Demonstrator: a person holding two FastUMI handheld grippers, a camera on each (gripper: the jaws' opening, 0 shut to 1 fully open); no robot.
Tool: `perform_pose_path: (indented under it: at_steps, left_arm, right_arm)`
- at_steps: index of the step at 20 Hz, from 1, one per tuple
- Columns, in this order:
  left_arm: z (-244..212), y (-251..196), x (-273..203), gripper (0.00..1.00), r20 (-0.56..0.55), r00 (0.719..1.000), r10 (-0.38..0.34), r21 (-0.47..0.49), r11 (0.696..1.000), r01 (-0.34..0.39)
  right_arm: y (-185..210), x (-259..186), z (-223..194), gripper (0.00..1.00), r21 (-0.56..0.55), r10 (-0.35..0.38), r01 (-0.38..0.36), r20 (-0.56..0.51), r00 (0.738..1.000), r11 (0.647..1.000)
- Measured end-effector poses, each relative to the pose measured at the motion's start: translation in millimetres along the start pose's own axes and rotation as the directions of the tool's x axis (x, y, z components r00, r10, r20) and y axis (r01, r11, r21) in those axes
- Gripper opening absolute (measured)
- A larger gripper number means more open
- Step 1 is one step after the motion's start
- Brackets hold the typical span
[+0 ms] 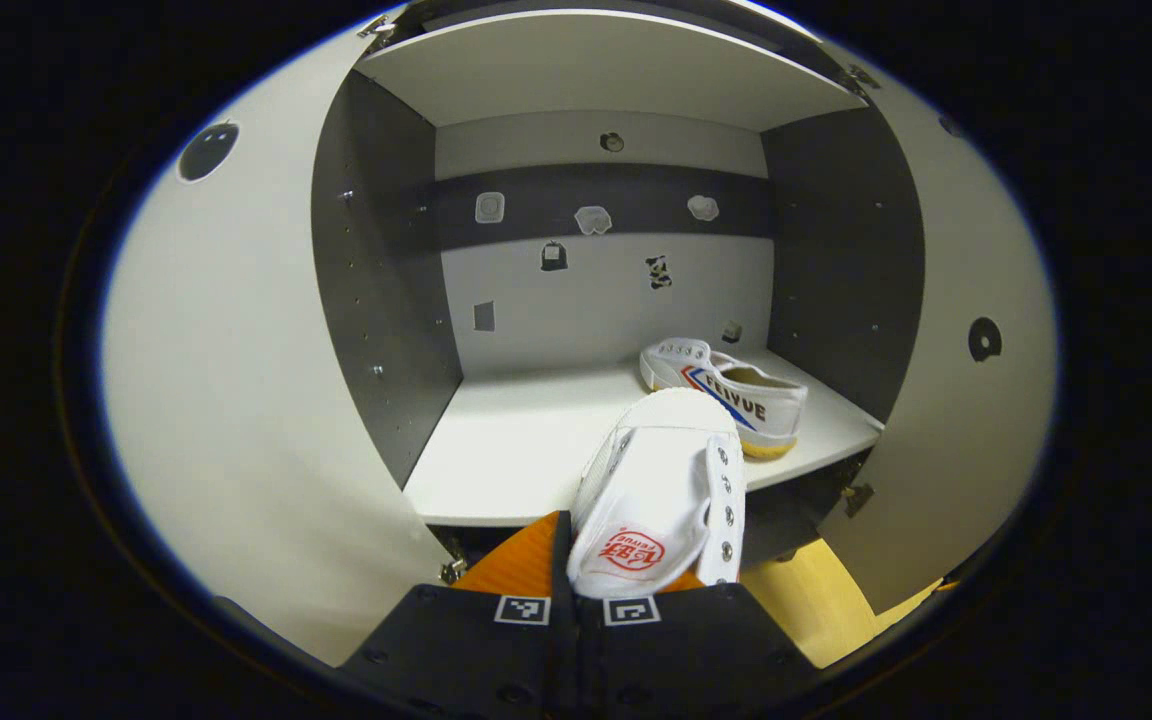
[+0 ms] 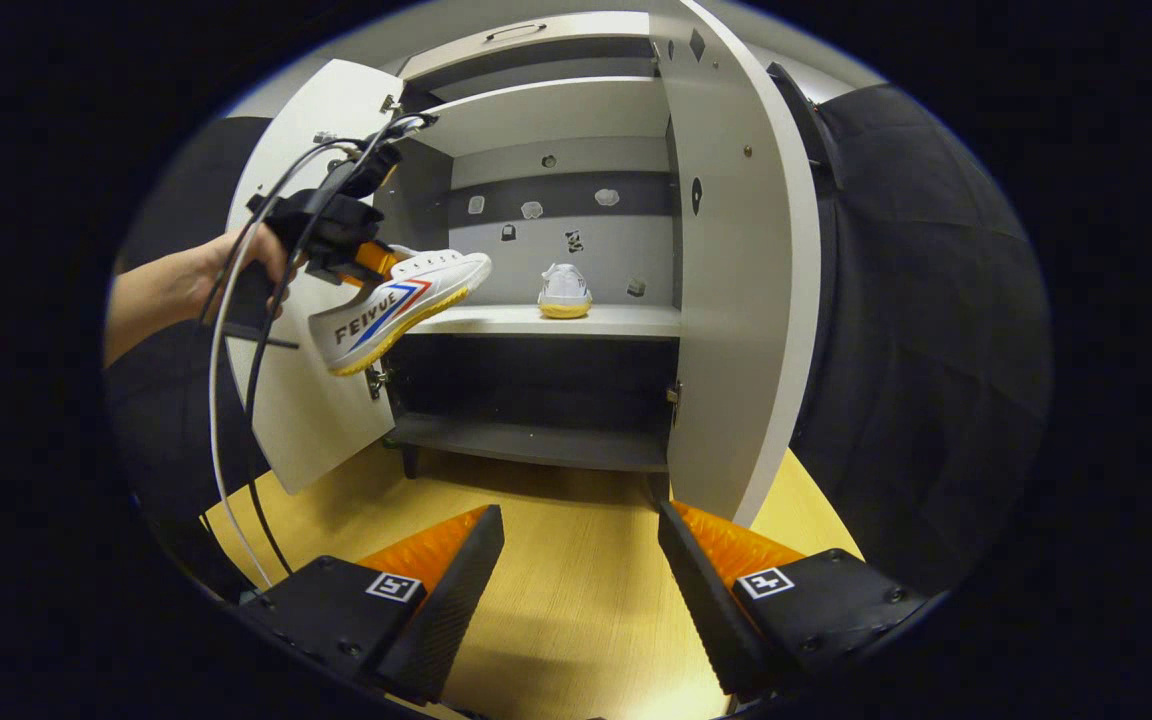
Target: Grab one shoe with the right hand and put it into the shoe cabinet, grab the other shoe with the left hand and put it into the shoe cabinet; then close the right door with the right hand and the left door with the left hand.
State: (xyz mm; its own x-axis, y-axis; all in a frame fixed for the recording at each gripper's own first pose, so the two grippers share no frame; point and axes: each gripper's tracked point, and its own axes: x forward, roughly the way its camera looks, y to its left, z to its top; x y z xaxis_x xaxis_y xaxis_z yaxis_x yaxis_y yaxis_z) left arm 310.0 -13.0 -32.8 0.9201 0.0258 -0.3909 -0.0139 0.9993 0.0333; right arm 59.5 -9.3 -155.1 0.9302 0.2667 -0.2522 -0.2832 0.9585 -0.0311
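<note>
My left gripper is shut on a white canvas shoe, toe pointing at the open shoe cabinet. In the right gripper view that same shoe hangs in the air by the cabinet's left door, held by the left gripper and a hand. The other white shoe lies on the middle shelf toward the right; it also shows as a shoe on the shelf. My right gripper is open over the wooden floor, holding nothing.
Both cabinet doors stand open: the left door and the right door, the latter also seen edge-on as the right door. A lower shelf sits under the middle one. Wooden floor lies before the cabinet; black cloth wall at right.
</note>
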Motion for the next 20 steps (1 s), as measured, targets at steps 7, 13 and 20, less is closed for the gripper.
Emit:
perform_pose_path:
  at_steps: [7, 13, 20]
  left_arm:
    - [81.2, 29.1, 84.6, 0.05, -0.017, 0.997, 0.080, 0.060, 0.995, -0.079]
    - [88.9, 47.9, 161.6, 0.05, -0.125, 0.985, 0.120, 0.061, 0.992, -0.113]
    - [61.2, 42.6, 202.0, 0.05, -0.269, 0.950, 0.160, 0.151, 0.981, -0.123]
  right_arm:
    - [-3.8, -1.0, -1.4, 0.99, -0.011, 0.015, -0.015, -0.004, 1.000, 1.000]
    - [-8.8, 0.1, -5.0, 0.98, -0.025, 0.011, -0.011, -0.012, 1.000, 1.000]
    - [-13.0, 2.6, -16.5, 0.99, -0.023, -0.005, 0.003, -0.046, 0.999, 1.000]
